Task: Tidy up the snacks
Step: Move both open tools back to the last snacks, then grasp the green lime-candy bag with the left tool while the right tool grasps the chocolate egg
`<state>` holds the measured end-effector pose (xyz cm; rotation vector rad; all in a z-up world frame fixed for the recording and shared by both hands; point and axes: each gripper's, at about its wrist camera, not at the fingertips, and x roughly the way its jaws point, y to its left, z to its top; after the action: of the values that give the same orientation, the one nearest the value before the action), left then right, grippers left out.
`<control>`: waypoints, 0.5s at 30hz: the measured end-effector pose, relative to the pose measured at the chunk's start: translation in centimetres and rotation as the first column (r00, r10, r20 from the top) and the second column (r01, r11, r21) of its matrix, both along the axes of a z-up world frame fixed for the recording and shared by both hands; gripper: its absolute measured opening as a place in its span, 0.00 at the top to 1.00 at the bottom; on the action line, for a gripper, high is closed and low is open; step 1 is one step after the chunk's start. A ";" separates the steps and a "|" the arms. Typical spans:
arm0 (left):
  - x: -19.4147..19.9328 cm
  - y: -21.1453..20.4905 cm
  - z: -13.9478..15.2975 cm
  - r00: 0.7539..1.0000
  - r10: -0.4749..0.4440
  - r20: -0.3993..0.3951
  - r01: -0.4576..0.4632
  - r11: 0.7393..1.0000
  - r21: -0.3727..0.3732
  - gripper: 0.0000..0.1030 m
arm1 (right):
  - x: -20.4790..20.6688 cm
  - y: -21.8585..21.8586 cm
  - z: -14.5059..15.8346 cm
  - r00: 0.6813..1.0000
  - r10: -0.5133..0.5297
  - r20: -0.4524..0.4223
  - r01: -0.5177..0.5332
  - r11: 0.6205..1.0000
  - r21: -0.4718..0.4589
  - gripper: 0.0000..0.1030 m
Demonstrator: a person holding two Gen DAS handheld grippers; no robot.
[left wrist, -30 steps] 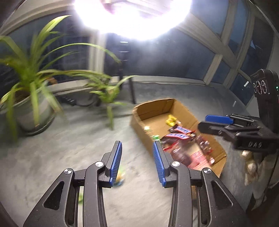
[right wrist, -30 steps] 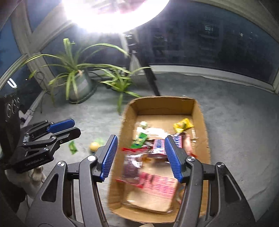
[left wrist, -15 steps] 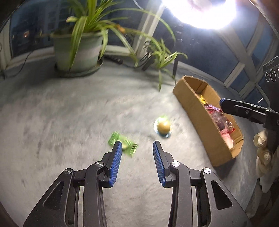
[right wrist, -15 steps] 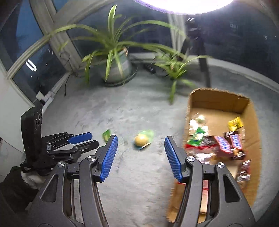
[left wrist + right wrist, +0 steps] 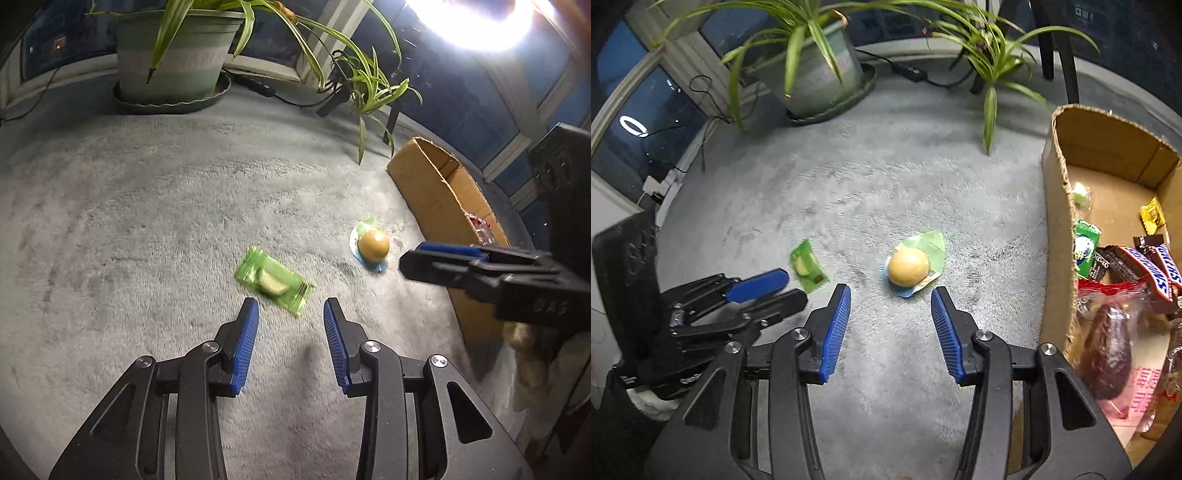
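Both tools are held spread and empty: the left tool (image 5: 290, 308) is aimed at the green packet (image 5: 273, 279), the right tool (image 5: 890, 295) at the round wrapped snack (image 5: 909, 266). The thin packet could be pushed into the carpet (image 5: 147, 206) rather than gripped, and the round snack could be squeezed out sideways.

Both the left gripper (image 5: 290, 312) and right gripper (image 5: 890, 295) have black frames, ribbed blue pads (silver screws at pivots).
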<state>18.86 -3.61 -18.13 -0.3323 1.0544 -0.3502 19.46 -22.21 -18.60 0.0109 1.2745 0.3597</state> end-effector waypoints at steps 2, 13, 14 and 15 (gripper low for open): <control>0.3 0.0 0.1 1.000 -0.003 0.004 0.003 1.000 0.006 0.66 | 0.3 0.1 -0.5 1.000 0.001 -0.006 -0.001 1.000 0.000 0.53; 1.8 -1.8 0.1 0.997 -0.069 0.035 0.065 0.994 0.084 0.66 | 1.5 1.0 -1.8 1.000 0.020 -0.002 -0.020 0.998 -0.059 0.59; 1.8 -2.0 0.2 0.997 -0.073 0.038 0.070 0.993 0.095 0.66 | 1.6 1.0 -1.9 1.000 0.020 -0.003 -0.021 0.998 -0.065 0.59; 1.9 -2.1 0.2 0.996 -0.078 0.042 0.074 0.992 0.104 0.66 | 1.8 1.0 -2.0 1.000 0.022 -0.004 -0.022 0.997 -0.077 0.59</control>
<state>20.73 -5.73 -17.95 -0.1921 1.0380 -0.3691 21.23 -21.18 -20.58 -0.0677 1.2918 0.3295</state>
